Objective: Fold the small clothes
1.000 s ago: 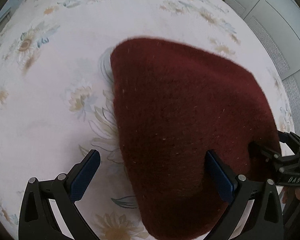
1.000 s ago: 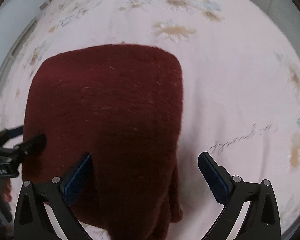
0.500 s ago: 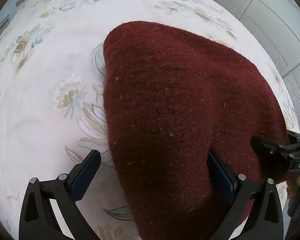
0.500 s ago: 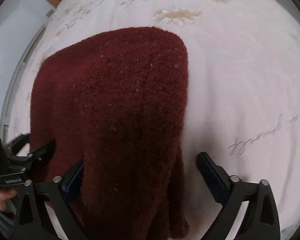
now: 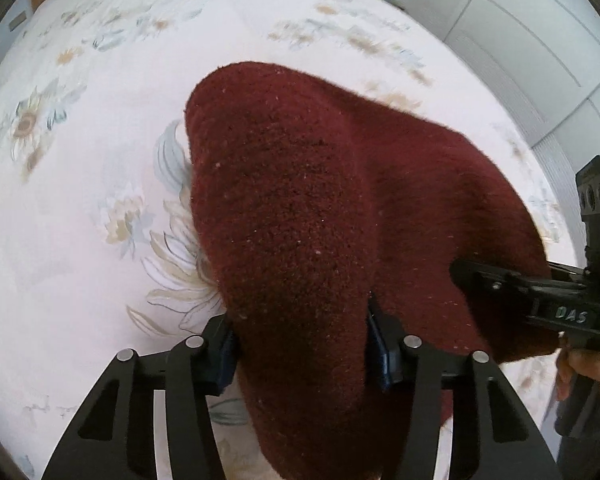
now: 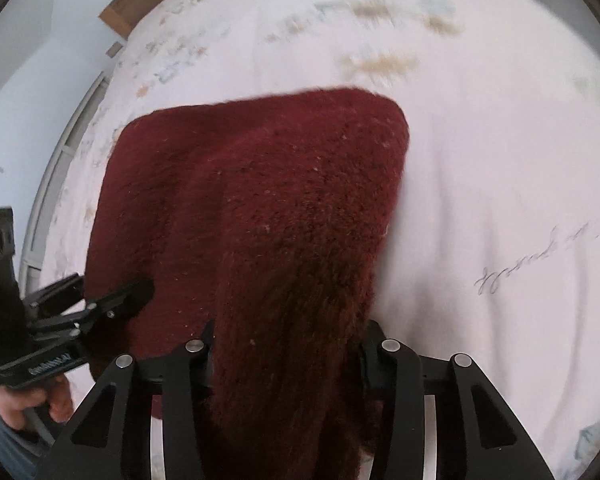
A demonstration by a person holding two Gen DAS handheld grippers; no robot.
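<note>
the step in hand is the pick-up of the near edge for a fold: the dark red knitted garment is lying on the flower-printed bed sheet, and both grippers are taking hold of the edge closest to the person. the left gripper is closing, with a thick bunch of the knit between its blue pads and filling the gap — the fabric is already humping up from that corner. the right gripper is closing too, with the other near corner bunched between its fingers, the cloth rising in a ridge toward it while the far part of the garment is lying flat on the bed. in my judgement the next move is calling for both corners to be lifted together and carried over toward the far edge, level with one another, so the fold is landing square rather than skewed; the loose, fuzzy knit may be sagging in the middle between the two grips. against the earlier frames, both grippers were standing wide apart around the edge with the garment lying flatter — now the jaws are drawn in on it and the near edge is coming off the sheet.
</note>
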